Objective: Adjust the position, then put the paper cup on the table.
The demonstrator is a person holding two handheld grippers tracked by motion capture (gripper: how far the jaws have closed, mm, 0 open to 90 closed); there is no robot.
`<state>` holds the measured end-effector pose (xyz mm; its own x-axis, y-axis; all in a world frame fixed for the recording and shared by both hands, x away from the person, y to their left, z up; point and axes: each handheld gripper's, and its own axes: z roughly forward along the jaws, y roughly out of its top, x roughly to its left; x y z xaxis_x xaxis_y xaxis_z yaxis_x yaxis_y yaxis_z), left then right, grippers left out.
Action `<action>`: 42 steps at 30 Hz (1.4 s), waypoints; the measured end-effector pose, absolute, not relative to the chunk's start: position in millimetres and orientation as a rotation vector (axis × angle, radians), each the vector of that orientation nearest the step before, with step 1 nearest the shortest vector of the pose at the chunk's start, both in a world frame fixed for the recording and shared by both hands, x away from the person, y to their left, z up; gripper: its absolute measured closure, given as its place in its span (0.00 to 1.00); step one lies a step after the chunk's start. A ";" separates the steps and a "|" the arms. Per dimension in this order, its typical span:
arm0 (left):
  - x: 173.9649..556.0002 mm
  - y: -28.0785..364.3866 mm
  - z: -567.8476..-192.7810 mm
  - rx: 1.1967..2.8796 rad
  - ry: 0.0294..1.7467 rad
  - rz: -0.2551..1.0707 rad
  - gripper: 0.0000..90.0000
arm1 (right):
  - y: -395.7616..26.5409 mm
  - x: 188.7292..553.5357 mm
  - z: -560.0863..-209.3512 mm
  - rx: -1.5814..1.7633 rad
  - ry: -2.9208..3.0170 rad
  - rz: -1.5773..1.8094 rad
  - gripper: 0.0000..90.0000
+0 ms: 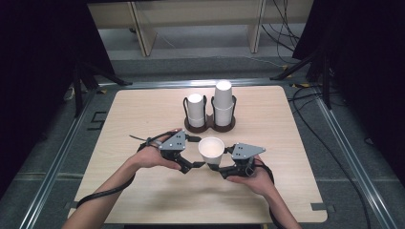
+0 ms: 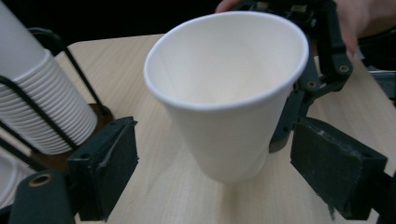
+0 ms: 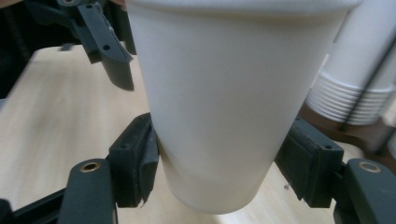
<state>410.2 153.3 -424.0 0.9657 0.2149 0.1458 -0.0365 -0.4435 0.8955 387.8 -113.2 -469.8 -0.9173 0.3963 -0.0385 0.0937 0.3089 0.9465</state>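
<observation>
Single white paper cup (image 1: pixel 211 150), upright with its mouth up, in front of the 2-slot cup holder (image 1: pixel 210 125) on the wooden table (image 1: pixel 143 114). Right gripper (image 3: pixel 219 175): both pads pressed against the cup's lower wall, pinching it. Left gripper (image 2: pixel 229 179): jaws spread on either side of the cup, pads clear of its wall. Holder carries 2 stacks of inverted cups (image 1: pixel 223 102).
</observation>
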 end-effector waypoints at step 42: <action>374.8 234.7 -477.8 1.763 0.741 0.690 0.16 | -211.4 373.7 -471.7 1.066 1.800 1.399 0.37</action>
<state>374.8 234.7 -477.8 0.6413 0.7608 0.0994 0.1535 -0.2542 0.9549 373.7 -211.4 -471.7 -0.4860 0.8739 0.0083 0.2234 0.1150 0.9679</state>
